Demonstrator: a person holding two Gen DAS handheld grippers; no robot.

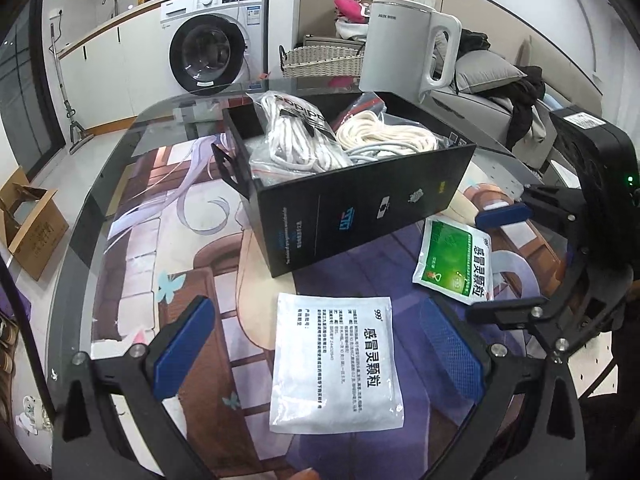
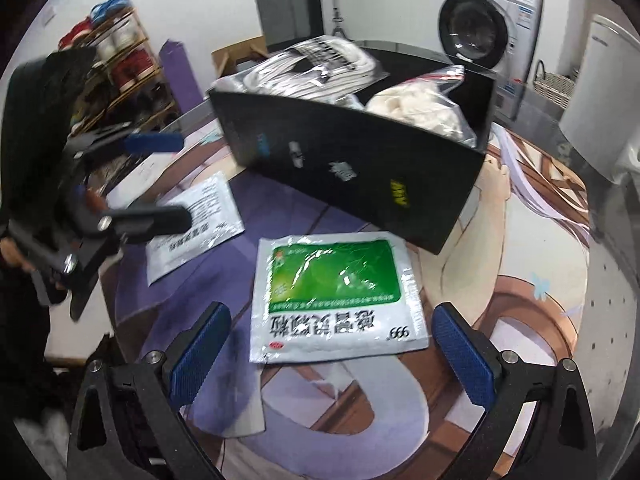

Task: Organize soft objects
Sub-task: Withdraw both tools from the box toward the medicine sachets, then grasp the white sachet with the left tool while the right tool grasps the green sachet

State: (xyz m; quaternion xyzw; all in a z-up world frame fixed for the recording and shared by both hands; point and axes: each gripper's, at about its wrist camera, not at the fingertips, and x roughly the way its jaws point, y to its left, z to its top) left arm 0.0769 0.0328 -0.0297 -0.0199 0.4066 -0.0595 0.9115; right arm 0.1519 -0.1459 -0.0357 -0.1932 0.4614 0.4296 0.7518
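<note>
Motion-blurred left claw (image 2: 160, 178), box (image 2: 360, 168) lettering.

Item count, table & surrounds

Sachets: 2 – 1 white sachet (image 1: 336, 364) printed side w/ text, 1 green sachet (image 2: 336, 296). Black box (image 1: 360, 208): 1. Bagged rope bundles in box: 2 – white rope bag (image 1: 296, 136), cream rope bag (image 1: 384, 132). Grippers: 2 – left gripper (image 1: 320, 364), right gripper (image 2: 332, 356), ea. w/ 2 blue pads. Kettle (image 1: 404, 44): 1. Washing machine (image 1: 212, 40): 1. Wicker basket (image 1: 320, 60): 1. Cardboard box (image 1: 32, 224): 1.
</note>
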